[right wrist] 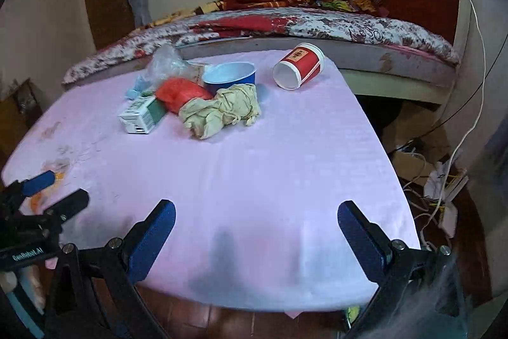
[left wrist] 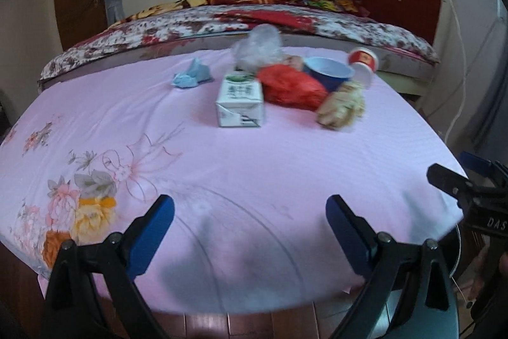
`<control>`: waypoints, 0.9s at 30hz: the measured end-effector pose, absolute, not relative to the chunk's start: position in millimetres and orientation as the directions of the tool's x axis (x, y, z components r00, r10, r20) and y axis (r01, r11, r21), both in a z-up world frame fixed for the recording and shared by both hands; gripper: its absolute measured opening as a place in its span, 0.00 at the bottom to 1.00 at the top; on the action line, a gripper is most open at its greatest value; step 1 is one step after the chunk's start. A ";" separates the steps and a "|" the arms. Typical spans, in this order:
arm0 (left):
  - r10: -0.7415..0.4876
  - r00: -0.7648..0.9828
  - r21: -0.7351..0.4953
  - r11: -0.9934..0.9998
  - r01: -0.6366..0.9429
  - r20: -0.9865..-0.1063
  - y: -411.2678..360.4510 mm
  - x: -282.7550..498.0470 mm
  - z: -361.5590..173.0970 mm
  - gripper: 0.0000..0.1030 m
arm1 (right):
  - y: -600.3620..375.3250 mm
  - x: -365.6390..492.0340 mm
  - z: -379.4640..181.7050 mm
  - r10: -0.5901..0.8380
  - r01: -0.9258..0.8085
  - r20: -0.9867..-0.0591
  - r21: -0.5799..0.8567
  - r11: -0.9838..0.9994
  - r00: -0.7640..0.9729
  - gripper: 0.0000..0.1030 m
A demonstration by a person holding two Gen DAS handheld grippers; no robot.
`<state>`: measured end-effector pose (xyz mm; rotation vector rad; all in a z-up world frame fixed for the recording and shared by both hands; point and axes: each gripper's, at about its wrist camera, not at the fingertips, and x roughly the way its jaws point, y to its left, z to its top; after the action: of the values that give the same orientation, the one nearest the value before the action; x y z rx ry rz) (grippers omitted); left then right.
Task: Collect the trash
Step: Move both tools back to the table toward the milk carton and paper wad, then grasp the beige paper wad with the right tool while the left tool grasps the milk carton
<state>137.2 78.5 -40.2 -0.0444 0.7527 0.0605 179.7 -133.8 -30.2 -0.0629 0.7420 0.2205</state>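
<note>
Grippers hover wide open and empty at the near edge of the pink-clothed table (right wrist: 254,167): left gripper (left wrist: 250,221) and right gripper (right wrist: 255,226) side by side. Risk lies ahead: the trash is bunched tight, so a grab at the milk carton (left wrist: 240,102) may nudge the red bag (left wrist: 292,88) or blue bowl (right wrist: 229,77), and the tipped paper cup (right wrist: 298,65) could roll off. All trash lies well beyond both grippers, toward the far side.
</note>
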 end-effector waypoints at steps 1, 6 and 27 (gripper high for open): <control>0.048 0.729 -0.016 0.997 -0.080 -0.683 82.9 145.0 -41.0 0.90 | -128.3 186.5 -29.7 0.181 -0.225 -0.674 0.023 0.974 0.716 1.00; 0.041 0.725 -0.034 0.995 -0.089 -0.687 93.4 183.4 -42.4 0.82 | -103.9 224.7 -26.8 0.176 -0.239 -0.672 -0.002 0.971 0.719 1.00; 0.002 0.689 -0.065 0.995 -0.071 -0.725 100.0 271.7 -51.3 0.73 | -81.0 318.6 -53.2 0.153 -0.252 -0.775 -0.008 0.968 0.613 0.79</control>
<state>271.7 100.0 -51.3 -0.0900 0.8105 0.0408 318.6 -81.0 -53.2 -0.1202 0.8804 0.2341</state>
